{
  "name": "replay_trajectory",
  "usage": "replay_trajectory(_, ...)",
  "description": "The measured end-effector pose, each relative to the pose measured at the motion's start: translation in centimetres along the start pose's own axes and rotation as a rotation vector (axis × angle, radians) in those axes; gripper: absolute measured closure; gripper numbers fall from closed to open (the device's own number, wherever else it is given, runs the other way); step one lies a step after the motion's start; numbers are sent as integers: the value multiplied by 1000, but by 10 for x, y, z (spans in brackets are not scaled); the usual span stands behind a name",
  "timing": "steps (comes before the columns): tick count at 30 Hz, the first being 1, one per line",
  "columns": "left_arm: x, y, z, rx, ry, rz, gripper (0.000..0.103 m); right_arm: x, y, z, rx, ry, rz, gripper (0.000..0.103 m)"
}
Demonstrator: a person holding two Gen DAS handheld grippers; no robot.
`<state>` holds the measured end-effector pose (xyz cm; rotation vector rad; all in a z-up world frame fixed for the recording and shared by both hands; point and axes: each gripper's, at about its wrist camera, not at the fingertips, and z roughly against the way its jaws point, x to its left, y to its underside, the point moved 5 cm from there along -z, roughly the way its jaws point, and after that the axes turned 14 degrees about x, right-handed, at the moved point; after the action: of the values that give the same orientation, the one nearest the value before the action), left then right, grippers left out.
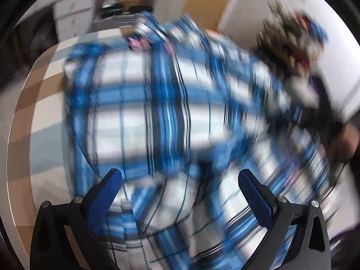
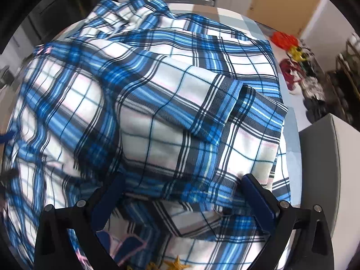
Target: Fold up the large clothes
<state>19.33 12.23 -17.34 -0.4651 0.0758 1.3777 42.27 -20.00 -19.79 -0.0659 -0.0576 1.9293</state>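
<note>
Mid-fold, both your left gripper (image 1: 180,180) and right gripper (image 2: 182,185) gape empty over the plaid shirt (image 2: 157,103), blurred leftward; next, pinch an edge.

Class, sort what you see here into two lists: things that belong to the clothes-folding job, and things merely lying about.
Belongs to the job:
plaid garment
left tongs
right tongs
patterned table

Just lying about:
red and yellow clutter on the floor
grey box
white drawer units

Checkered-top table (image 1: 42,94), blue plaid garment (image 2: 157,103) spread across it
</note>
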Motion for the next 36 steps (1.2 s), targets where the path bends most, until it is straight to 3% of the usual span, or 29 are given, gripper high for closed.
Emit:
replay_trajectory(3, 8, -58, 39, -69, 149, 134, 3, -6, -6, 25, -72, -96, 0, 0)
replay_trajectory(7, 12, -145, 47, -77, 118, 222, 2, -13, -28, 78, -242, -189, -30, 0)
replay_trajectory(11, 17, -222, 8, 43, 103, 263, 2, -19, -65, 92, -289, -201, -40, 0)
replay_trajectory(14, 18, -256, -17, 62, 63, 280, 2, -13, -84, 88, -282, -168, -35, 0)
replay_trajectory(18, 27, -284, -42, 26, -55, 317, 2, -25, -98, 72, -359, -186, -29, 0)
replay_trajectory(20, 44, -284, -62, 90, -23, 391, 3, -36, -103, 62, -382, -226, -43, 0)
replay_trajectory(22, 62, -288, -80, 120, 61, 481, 3, -44, -105, 49, -389, -278, -59, 0)
replay_trajectory(24, 76, -291, -84, 111, 61, 535, 17, -49, -106, 40, -389, -317, -63, 0)
replay_trajectory(25, 77, -294, -82, 104, 59, 541, 37, -50, -105, 36, -386, -328, -62, 0)
replay_trajectory(26, 80, -296, -81, 97, 52, 539, 68, -51, -105, 31, -380, -339, -61, 0)
replay_trajectory(28, 84, -292, -81, 111, 16, 534, 93, -53, -103, 26, -376, -350, -63, 0)
replay_trajectory(31, 73, -285, -71, 101, 23, 506, 99, -56, -96, 25, -375, -354, -71, 0)
replay_trajectory(36, 24, -262, -29, -28, 70, 353, 100, -61, -81, 49, -411, -354, -94, 0)
